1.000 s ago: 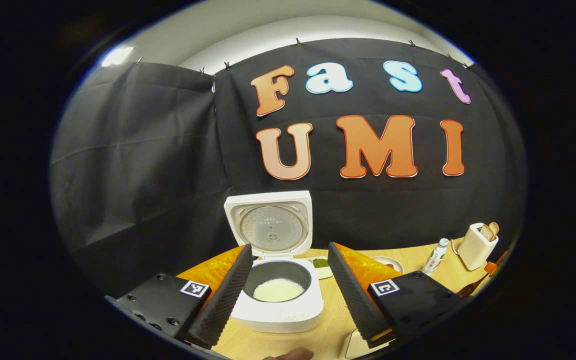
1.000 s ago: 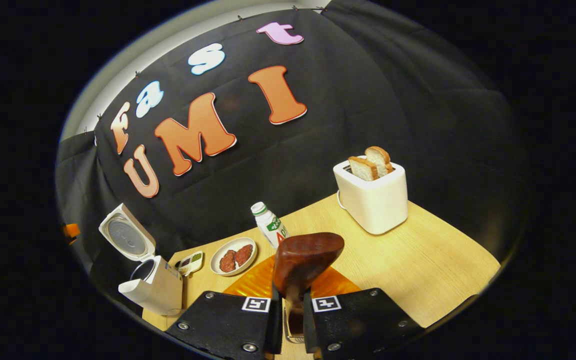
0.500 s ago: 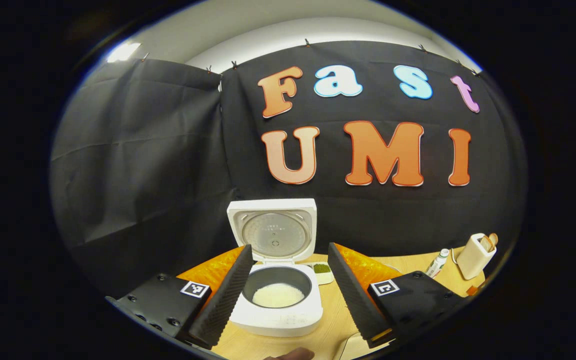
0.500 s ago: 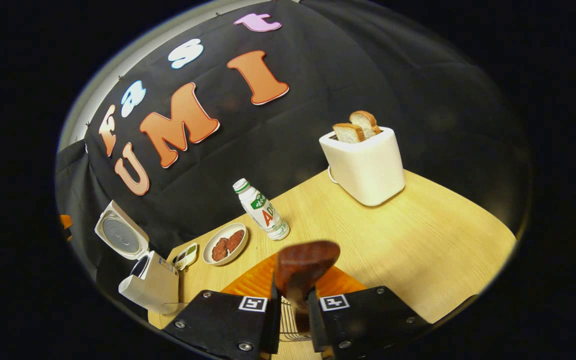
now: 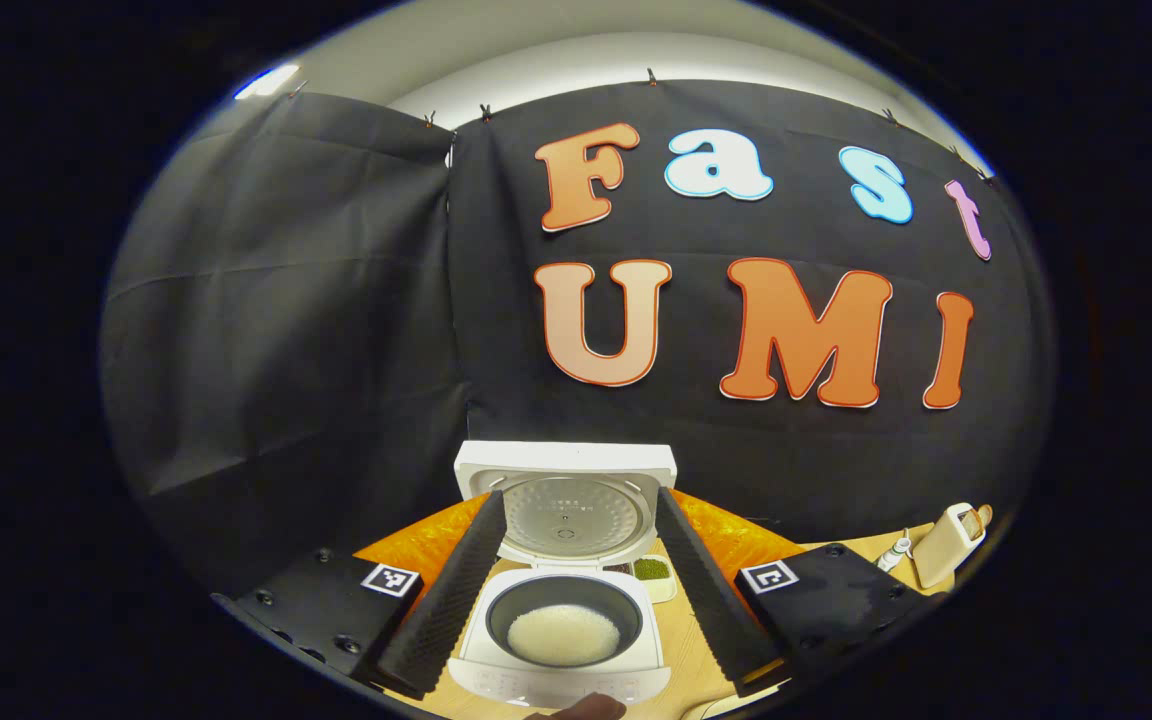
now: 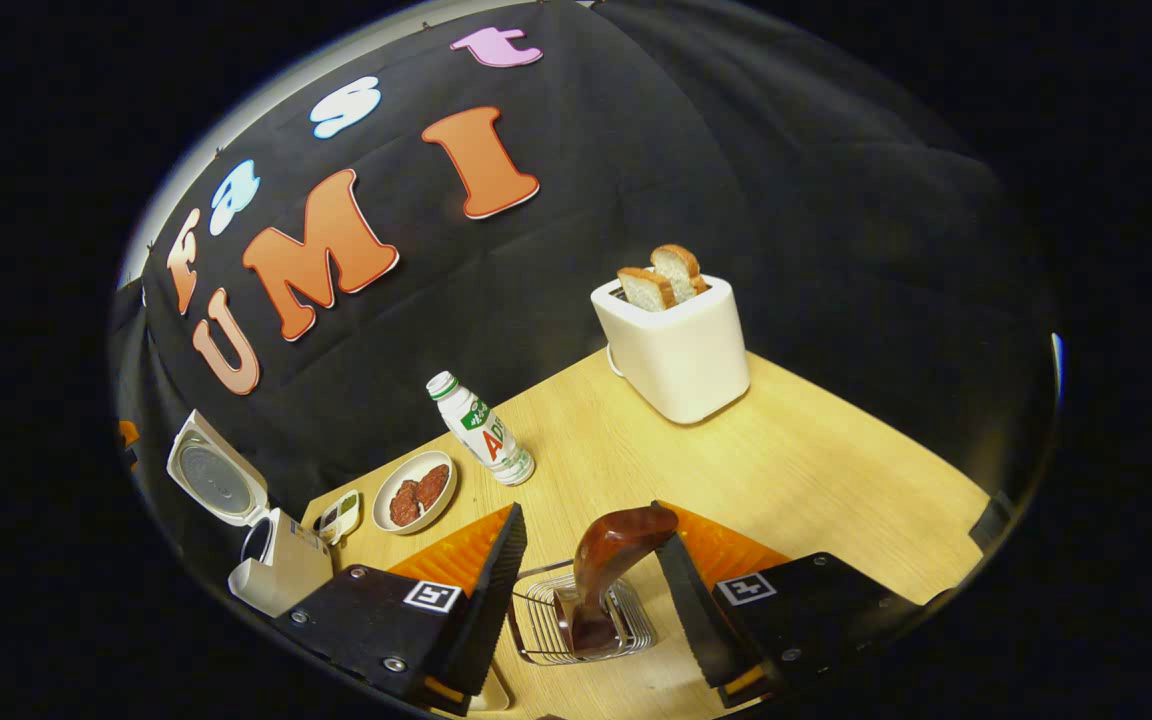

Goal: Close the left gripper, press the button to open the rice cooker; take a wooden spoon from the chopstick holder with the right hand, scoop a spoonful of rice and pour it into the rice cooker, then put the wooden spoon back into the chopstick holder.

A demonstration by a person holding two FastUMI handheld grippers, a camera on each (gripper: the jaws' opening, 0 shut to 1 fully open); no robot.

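Both tools agape, wooden spoon [image 6: 608,560] released

Rice cooker [image 6: 281,570]: set at the bench's [image 6: 816,470] left end, lid raised behind its pot.
Plate [image 6: 414,491]: placed between rice cooker and bottle [image 6: 479,430].
Toaster [image 6: 678,347]: set at the back, right of the bottle.
Wooden spoon [image 6: 604,565]: stood in the chopstick holder [image 6: 546,625], at the front.

Bare worktop [image 6: 816,470] lies between toaster [image 6: 678,350], at the far edge, and chopstick holder [image 6: 581,625] at the near edge. Bottle [image 6: 481,432] and plate [image 6: 414,492] obstruct the leftward path toward the rice cooker [image 6: 281,565].
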